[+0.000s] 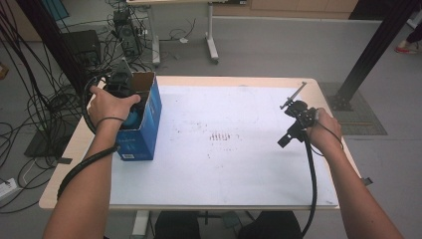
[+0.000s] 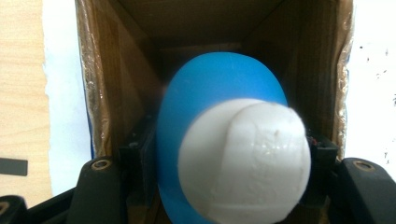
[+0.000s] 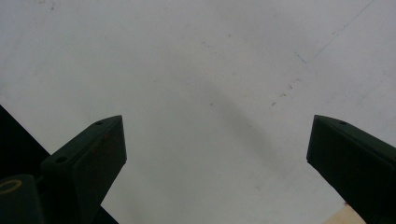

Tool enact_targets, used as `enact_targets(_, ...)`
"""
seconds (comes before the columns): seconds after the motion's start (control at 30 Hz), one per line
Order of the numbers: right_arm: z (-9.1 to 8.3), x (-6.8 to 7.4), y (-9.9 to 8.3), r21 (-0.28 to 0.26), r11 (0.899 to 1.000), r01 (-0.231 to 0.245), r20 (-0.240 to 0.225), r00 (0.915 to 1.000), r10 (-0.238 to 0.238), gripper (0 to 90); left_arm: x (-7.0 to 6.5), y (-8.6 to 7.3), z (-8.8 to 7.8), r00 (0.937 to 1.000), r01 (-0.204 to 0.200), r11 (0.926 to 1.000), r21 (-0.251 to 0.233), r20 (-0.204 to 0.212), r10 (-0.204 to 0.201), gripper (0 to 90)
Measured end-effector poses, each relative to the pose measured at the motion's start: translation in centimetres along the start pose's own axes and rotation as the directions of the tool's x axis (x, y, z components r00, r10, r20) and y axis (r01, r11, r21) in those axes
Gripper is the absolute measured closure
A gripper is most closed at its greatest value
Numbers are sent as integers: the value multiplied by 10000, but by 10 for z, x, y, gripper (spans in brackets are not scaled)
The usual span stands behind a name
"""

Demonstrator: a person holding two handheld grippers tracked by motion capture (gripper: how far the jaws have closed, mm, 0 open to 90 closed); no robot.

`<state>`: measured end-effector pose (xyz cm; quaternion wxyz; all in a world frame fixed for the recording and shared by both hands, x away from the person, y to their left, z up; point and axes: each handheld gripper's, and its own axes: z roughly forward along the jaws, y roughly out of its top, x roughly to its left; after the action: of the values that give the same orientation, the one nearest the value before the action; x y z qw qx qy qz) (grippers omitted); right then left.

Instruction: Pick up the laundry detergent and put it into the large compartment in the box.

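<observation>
— Blue and white, that's the thing to watch: a smooth blue-and-white object, rounded like an egg or capsule, sits between the jaws of the left gripper. What's the grip like?

— Clenched on it, I'd say. In the left gripper view the black jaws press against both of its flanks, white end toward the camera, blue end pointing away.

— And where is that?

— Right at the mouth of the blue cardboard box, which stands at the table's left edge. The brown inner walls rise on both sides of the object, so it is at or just inside the opening. From the high view the left hand covers the box top, and a bit of blue shows beneath it.

— Its long axis?

— Along the gripper's own line, straight into the box. My guess is the next move runs along that line, deeper in or back out; I can't tell which.

— The other side?

— The right gripper hovers well apart, over the white sheet near the table's right edge, jaws spread wide with nothing between them. The left is plainly the nearer hand.
</observation>
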<state>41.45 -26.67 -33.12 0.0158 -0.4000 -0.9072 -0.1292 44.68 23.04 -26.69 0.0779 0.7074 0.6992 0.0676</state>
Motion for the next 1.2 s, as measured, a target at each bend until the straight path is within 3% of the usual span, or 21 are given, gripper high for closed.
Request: enact_targets(1.2, 0, 0, -1, 11, 10000, 3, 19, 10000, -3, 49, 2, -1, 1, 9999, 153, 9999, -46, 55, -153, 373)
